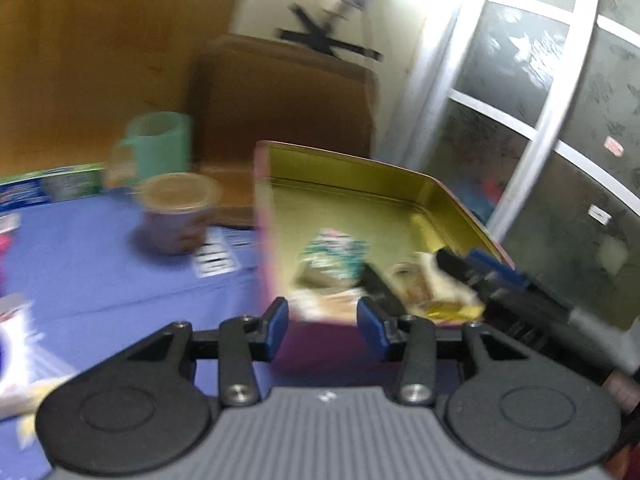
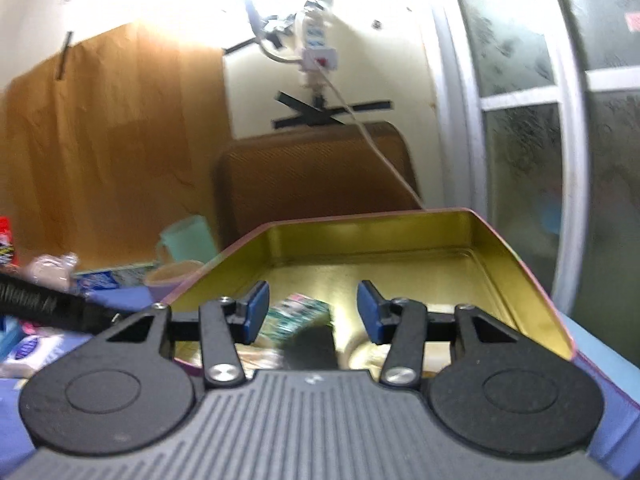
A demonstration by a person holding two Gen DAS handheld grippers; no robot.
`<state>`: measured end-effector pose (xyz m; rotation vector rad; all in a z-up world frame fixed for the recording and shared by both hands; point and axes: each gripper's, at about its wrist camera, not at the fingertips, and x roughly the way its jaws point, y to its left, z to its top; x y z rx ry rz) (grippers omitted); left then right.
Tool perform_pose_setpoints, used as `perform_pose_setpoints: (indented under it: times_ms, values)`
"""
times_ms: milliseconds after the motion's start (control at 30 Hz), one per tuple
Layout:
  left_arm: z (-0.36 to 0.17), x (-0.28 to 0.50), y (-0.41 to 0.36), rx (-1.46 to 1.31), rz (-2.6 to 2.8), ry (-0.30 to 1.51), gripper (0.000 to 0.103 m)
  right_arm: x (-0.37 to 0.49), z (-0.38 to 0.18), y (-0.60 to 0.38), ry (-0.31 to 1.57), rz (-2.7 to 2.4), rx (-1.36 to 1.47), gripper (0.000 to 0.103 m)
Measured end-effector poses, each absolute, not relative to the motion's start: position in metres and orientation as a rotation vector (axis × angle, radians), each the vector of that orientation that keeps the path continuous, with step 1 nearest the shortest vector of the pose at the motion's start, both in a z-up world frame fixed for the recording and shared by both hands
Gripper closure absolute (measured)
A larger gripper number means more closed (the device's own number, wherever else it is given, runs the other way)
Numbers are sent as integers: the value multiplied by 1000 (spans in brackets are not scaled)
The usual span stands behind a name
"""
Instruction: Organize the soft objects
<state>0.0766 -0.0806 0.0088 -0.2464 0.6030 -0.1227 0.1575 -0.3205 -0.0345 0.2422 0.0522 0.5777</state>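
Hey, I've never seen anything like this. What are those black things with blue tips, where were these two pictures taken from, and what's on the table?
The black things are handheld grippers, one in each of a person's hands, each with a fisheye camera looking along its blue-padded jaws. One picture comes from the left gripper, the other from the right gripper. Both are at an open gold-lined tin on a blue tablecloth. In the tin lie a teal patterned packet and some blurred items. Behind it stand a mint-green mug and a lidded purple cup. The right jaws are open and empty. The left jaws are closed in, with a pale blurred item between them. Whether they grip it is unclear.
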Motion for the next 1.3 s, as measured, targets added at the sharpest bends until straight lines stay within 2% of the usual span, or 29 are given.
perform_pose_setpoints:
  times_ms: [67, 200, 367, 467, 533, 600, 733, 800, 867, 967, 1100, 1300]
  values:
    - [1, 51, -49, -263, -59, 584, 64, 150, -25, -310, 47, 636, 230, 52]
    - [-20, 1, 24, -290, 95, 553, 57, 135, -8, -267, 78, 818, 170, 51]
    - [-45, -41, 82, -264, 262, 508, 56, 139, 15, -175, 239, 1068, 118, 51]
    - [-52, -54, 101, -365, 214, 463, 56, 157, 34, -106, 374, 1176, 153, 51]
    - [-50, -62, 102, -384, 188, 386, 50, 181, 43, -58, 507, 1215, 209, 51]
    - [-50, -63, 103, -395, 171, 373, 49, 210, 46, -15, 638, 1194, 273, 51]
    - [-49, -66, 104, -414, 126, 344, 49, 270, 26, 43, 953, 1117, 496, 50]
    - [-50, -68, 106, -426, 106, 331, 44, 286, 13, 60, 1040, 1075, 571, 52]
    - [-50, -69, 105, -439, 97, 323, 43, 288, 12, 71, 1030, 1069, 593, 52]
    - [-53, -70, 108, -458, 89, 318, 43, 283, 16, 81, 1012, 1070, 566, 87]
    - [-52, -71, 108, -464, 95, 315, 43, 275, 19, 75, 977, 1094, 564, 92]
    - [-51, -73, 103, -438, 116, 299, 38, 249, 60, 20, 718, 1099, 522, 100]
